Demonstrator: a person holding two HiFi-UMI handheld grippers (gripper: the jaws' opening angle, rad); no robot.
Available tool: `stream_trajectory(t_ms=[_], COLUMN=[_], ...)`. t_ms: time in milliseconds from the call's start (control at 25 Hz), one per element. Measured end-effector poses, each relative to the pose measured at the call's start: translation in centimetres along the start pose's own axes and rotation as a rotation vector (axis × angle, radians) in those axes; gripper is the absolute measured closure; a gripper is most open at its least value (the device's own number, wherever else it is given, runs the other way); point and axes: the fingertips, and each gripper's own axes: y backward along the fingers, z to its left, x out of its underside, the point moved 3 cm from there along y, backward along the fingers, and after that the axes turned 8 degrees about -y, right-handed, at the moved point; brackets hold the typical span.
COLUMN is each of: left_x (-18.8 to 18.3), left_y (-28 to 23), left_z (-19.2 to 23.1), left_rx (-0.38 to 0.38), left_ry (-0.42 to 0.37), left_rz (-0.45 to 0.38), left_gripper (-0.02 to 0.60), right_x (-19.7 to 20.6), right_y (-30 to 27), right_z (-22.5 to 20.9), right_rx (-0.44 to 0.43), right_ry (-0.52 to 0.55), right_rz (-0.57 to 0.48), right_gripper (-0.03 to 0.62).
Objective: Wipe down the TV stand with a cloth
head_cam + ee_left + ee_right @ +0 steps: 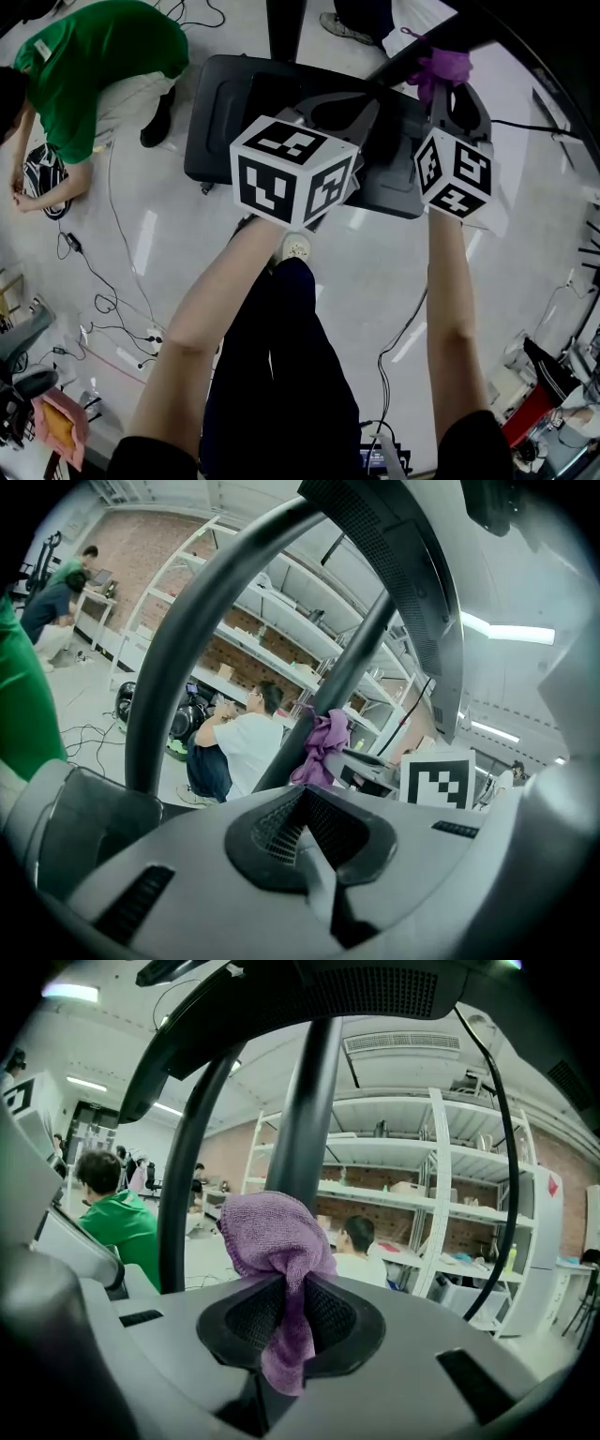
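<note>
The right gripper [284, 1326] is squeezed tight on the purple cloth [275, 1241]; a bunch of cloth puffs out above the jaws and a small tail hangs down below them; in the head view the cloth [441, 66] sits at the upper right, pressed up against a dark pole [412, 52] of the stand [211, 112]; in the right gripper view that pole [305, 1119] rises just behind the cloth.

The left gripper [307, 841] is closed with nothing in it; its two pads meet in the middle; in the head view it sits in the middle of the frame over the stand's dark base, and I cannot tell if it touches the base.

A person in a green top [94, 56] bends down at the upper left; the floor [375, 272] is pale and shiny.
</note>
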Motion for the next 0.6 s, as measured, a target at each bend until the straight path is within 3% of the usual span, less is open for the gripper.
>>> stream_trajectory(t_ms=[600], left_x=[1.0], left_y=[0.1], left_z=[-0.1], left_rx=[-0.003], left_ry=[0.004], left_rz=[0.004], left_gripper=[0.575], right_x=[6.9], right_y=[-2.5], right_z=[-0.1], right_rx=[0.014], right_ry=[-0.001], right_rz=[0.172], right_gripper=[0.526])
